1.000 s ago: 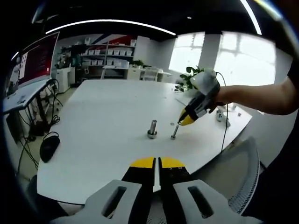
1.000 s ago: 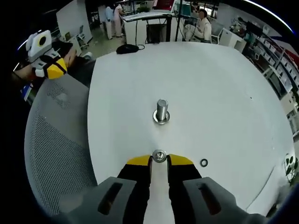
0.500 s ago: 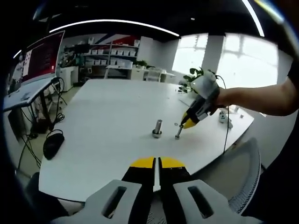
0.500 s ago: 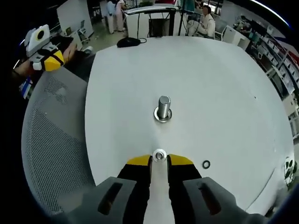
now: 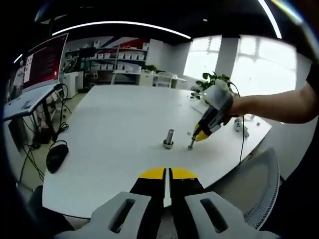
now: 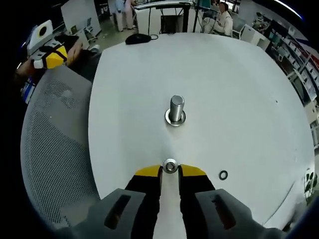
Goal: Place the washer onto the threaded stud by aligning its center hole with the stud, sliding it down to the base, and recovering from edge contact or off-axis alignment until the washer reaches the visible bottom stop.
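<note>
Gripping bolt (image 6: 170, 166), right tongs (image 6: 170, 172) angled down at table (image 6: 239, 99), left tongs (image 5: 167, 175) closed

Left gripper view: looks from off near table edge, low, forward across round white table (image 5: 109, 124), well back from centre.

Right gripper view: looks steeply down from above opposite side, close over tabletop.

Shared: white table, upright silver threaded stud on flanged base (image 5: 169, 138) (image 6: 176, 109), grey mesh chair back (image 5: 259, 189) (image 6: 55, 149), black computer mouse (image 5: 54, 155) (image 6: 138, 38); each view catches other gripper.
</note>
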A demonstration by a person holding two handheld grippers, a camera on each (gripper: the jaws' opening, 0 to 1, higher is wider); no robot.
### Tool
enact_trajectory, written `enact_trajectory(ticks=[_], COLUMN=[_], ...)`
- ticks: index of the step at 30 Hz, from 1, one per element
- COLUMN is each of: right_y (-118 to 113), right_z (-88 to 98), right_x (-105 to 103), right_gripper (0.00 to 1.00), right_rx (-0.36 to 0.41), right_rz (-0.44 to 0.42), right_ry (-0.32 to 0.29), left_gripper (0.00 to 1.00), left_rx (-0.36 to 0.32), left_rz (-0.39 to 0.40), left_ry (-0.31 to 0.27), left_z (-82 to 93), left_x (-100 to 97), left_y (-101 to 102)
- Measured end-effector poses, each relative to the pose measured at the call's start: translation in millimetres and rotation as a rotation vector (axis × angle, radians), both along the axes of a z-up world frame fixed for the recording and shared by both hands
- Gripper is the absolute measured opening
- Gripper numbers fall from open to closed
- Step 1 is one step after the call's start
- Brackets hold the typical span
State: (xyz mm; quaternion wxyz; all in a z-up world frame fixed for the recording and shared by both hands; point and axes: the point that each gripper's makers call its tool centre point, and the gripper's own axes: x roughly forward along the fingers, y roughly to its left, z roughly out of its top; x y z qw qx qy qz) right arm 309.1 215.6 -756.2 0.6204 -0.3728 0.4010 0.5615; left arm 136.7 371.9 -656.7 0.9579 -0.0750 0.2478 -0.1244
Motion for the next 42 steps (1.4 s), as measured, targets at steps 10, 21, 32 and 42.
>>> enact_trajectory(ticks=[10, 21, 32, 42], right_y=[1.0, 0.4, -13.7, -33.0], right_z=[-17.1, -26.5, -23.1, -24.6], right_x=[-0.6, -2.1, 11.6, 42.6], right_gripper=[0.15, 0.16, 0.23, 0.23], right_rx=[-0.034, -0.058, -0.053, -0.061], right_rz=[0.017, 0.047, 0.003, -0.077], right_ry=[0.011, 0.018, 0.022, -0.024], left_gripper=[0.00, 0.00, 0.00, 0.00], left_rx=[-0.008, -0.019, -0.015, 0.004], left_rz=[0.008, 0.009, 0.000, -0.003], left_ry=[0.000, 0.016, 0.034, 0.049], left_z=[1.3, -4.6, -15.4, -20.9], left_x=[1.1, 0.9, 5.9, 7.0], left_y=[1.2, 0.0, -0.1, 3.2])
